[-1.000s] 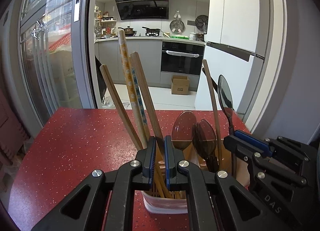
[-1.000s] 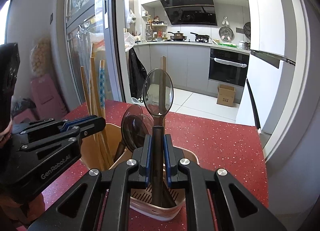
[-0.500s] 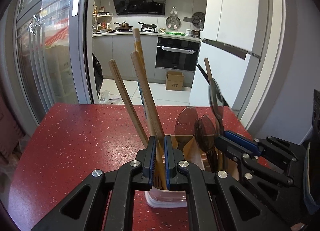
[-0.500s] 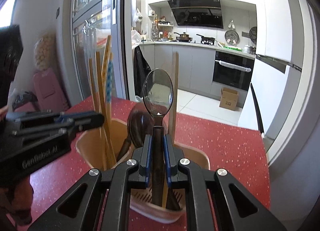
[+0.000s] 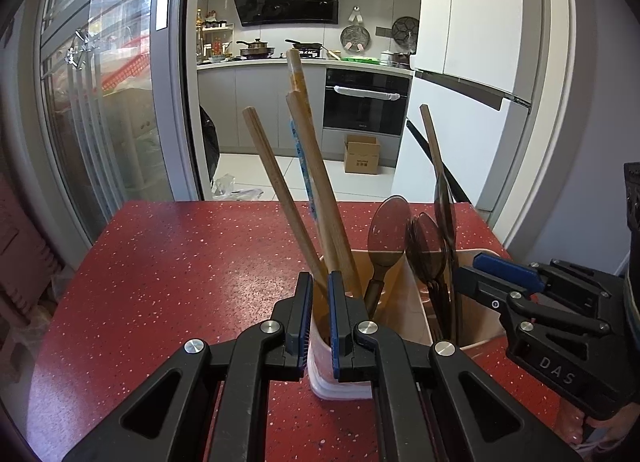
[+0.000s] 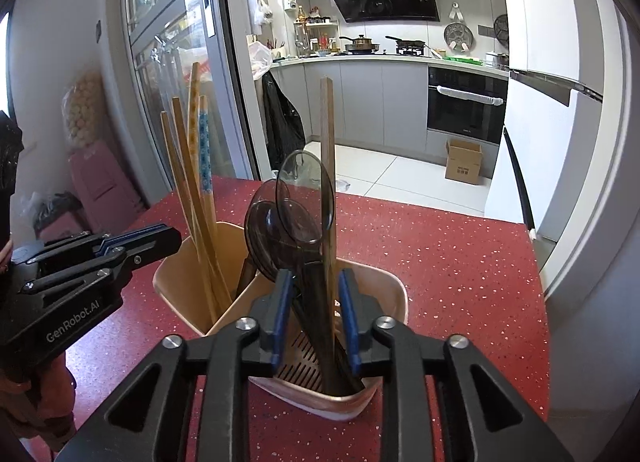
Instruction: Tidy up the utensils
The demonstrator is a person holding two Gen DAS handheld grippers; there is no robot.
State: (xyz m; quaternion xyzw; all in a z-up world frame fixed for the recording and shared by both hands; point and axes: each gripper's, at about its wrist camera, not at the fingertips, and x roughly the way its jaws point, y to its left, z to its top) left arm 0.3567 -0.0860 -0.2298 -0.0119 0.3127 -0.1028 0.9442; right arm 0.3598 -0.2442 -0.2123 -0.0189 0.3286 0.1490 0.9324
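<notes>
A beige utensil holder (image 5: 404, 322) (image 6: 184, 282) stands on the red table. Its left compartment holds several wooden chopsticks (image 5: 308, 181) (image 6: 192, 189). Its right compartment holds dark translucent spoons (image 5: 390, 229) (image 6: 306, 197) and one brown chopstick (image 6: 328, 181). My left gripper (image 5: 319, 318) sits at the holder's near rim, jaws slightly apart, with the chopsticks standing loose just beyond them. My right gripper (image 6: 314, 314) is open over the spoon compartment, its jaws clear of the spoon handles. Each gripper shows in the other's view, the right one (image 5: 520, 302) and the left one (image 6: 100, 262).
The red speckled table (image 5: 180, 262) (image 6: 460, 262) ends ahead at its far edge. Beyond it lies a kitchen with a fridge (image 5: 472, 81), an oven (image 6: 464, 105) and a cardboard box (image 5: 362, 159). A glass sliding door (image 5: 100, 101) stands to the left.
My right gripper has opened and let go of the spoon, which now stands in the holder. My left gripper's jaws have parted a little from the chopsticks and pulled back slightly.
</notes>
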